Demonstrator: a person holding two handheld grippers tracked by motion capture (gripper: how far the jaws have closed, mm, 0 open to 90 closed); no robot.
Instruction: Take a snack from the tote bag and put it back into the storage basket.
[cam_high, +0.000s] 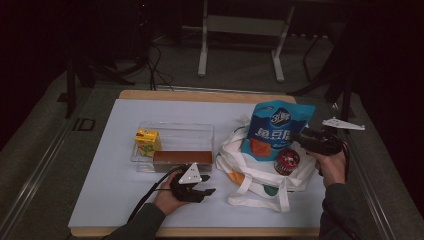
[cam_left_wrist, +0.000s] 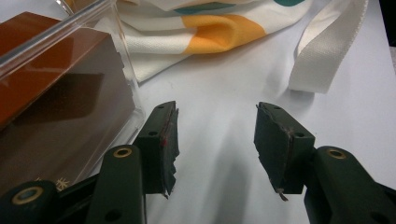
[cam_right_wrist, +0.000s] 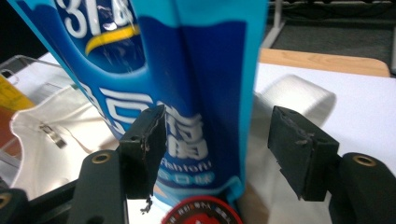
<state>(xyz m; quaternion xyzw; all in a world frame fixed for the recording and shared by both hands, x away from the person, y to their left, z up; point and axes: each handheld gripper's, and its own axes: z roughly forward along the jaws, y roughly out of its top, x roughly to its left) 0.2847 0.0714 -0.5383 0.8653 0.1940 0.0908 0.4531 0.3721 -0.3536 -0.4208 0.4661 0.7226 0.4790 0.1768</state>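
A blue snack bag (cam_high: 277, 127) stands upright in a white tote bag (cam_high: 250, 175) at the table's right, with a red-lidded can (cam_high: 287, 161) in front of it. My right gripper (cam_high: 298, 139) is at the bag's right edge. In the right gripper view the blue bag (cam_right_wrist: 187, 70) stands between the jaws of the right gripper (cam_right_wrist: 217, 140); the right pad is clear of it, so the gripper is open. My left gripper (cam_high: 210, 184) rests low on the table, open with nothing between its jaws (cam_left_wrist: 215, 135), next to a clear plastic box (cam_left_wrist: 107, 28).
The clear box (cam_high: 175, 131) holds a yellow carton (cam_high: 147, 141) and a long brown box (cam_high: 182, 159). The tote's strap (cam_left_wrist: 327, 46) lies loose on the white mat (cam_high: 115, 190). A metal frame's legs (cam_high: 202, 55) stand on the floor beyond the table.
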